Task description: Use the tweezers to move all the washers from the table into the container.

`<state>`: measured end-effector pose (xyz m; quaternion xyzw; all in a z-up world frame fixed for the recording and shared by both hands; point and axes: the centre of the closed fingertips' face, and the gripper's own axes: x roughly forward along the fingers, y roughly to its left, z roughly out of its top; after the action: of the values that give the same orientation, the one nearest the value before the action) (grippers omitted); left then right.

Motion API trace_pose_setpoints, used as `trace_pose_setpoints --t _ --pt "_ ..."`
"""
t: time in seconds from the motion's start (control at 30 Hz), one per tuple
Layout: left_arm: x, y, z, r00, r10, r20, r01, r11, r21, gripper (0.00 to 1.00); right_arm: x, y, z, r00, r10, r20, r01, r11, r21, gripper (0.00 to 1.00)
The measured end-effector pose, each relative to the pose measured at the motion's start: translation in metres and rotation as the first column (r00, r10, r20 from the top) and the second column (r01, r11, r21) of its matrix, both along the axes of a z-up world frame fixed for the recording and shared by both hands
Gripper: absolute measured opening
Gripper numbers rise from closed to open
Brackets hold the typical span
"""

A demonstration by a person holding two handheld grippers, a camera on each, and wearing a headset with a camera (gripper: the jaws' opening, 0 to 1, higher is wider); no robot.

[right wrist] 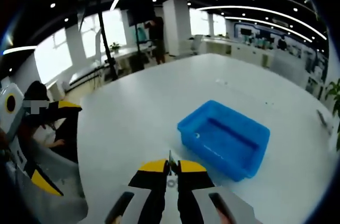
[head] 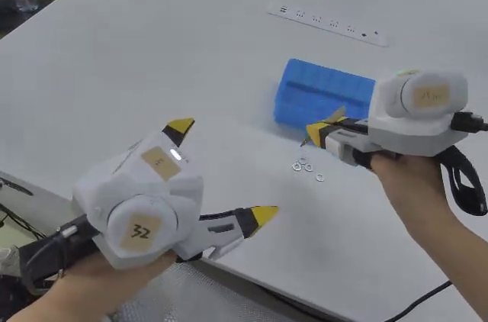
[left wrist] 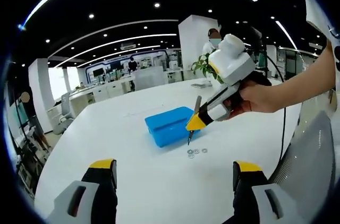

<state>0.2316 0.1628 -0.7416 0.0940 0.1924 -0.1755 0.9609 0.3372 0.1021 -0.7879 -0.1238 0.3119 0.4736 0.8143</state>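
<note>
The right gripper point(head: 313, 136), fingers clenched on the tweezers point(left wrist: 189, 137), aims them down at the washers point(head: 307, 168) on the table point(head: 152, 47) just beside the blue container point(head: 324, 93), while the left gripper point(head: 222, 171) hangs aside, fingers released, probably to leave room.

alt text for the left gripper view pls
The right gripper, shut on tweezers, points them tip-down at a few washers lying on a white table beside a blue container. The left gripper, jaws wide open, frames the bottom edge.
</note>
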Motion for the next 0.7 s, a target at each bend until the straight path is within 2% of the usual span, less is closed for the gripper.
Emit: trace_pose_setpoints --t 0.07,0.2,0.27,0.3,0.43,0.57,0.7 --pt "-0.001 -0.001 0.003 1.0 -0.001 0.008 0.001 1.0 -0.002 0.92 -0.002 -0.002 -0.005 1.0 0.01 0.004 -0.01 1.0 -0.017 0.03" --pt "0.0 -0.005 0.007 0.999 0.003 0.037 -0.002 1.0 -0.026 0.92 -0.003 -0.005 -0.02 1.0 0.01 -0.016 -0.011 0.999 -0.032 0.03" --pt "0.001 -0.006 0.002 0.999 -0.003 0.039 0.003 1.0 -0.004 0.93 -0.003 -0.005 -0.024 1.0 0.004 -0.029 -0.005 0.999 -0.034 0.03" --pt "0.0 -0.003 -0.003 1.0 -0.004 0.014 0.004 0.999 0.045 0.93 -0.002 -0.005 -0.024 1.0 0.002 -0.03 -0.003 0.999 -0.034 0.03" --pt "0.0 -0.007 -0.002 0.999 -0.017 0.039 0.015 0.998 0.058 0.93 0.001 -0.004 -0.027 0.999 -0.004 -0.032 0.002 0.999 -0.043 0.03" --pt "0.0 -0.005 -0.005 1.0 -0.013 0.027 0.011 0.997 0.076 0.93 0.0 -0.001 -0.032 0.999 -0.002 -0.049 0.0 0.999 -0.048 0.03" --pt "0.001 -0.003 -0.003 0.999 -0.005 0.038 0.002 0.997 0.077 0.93 0.0 -0.001 -0.029 0.999 -0.011 -0.045 0.009 0.999 -0.045 0.03"
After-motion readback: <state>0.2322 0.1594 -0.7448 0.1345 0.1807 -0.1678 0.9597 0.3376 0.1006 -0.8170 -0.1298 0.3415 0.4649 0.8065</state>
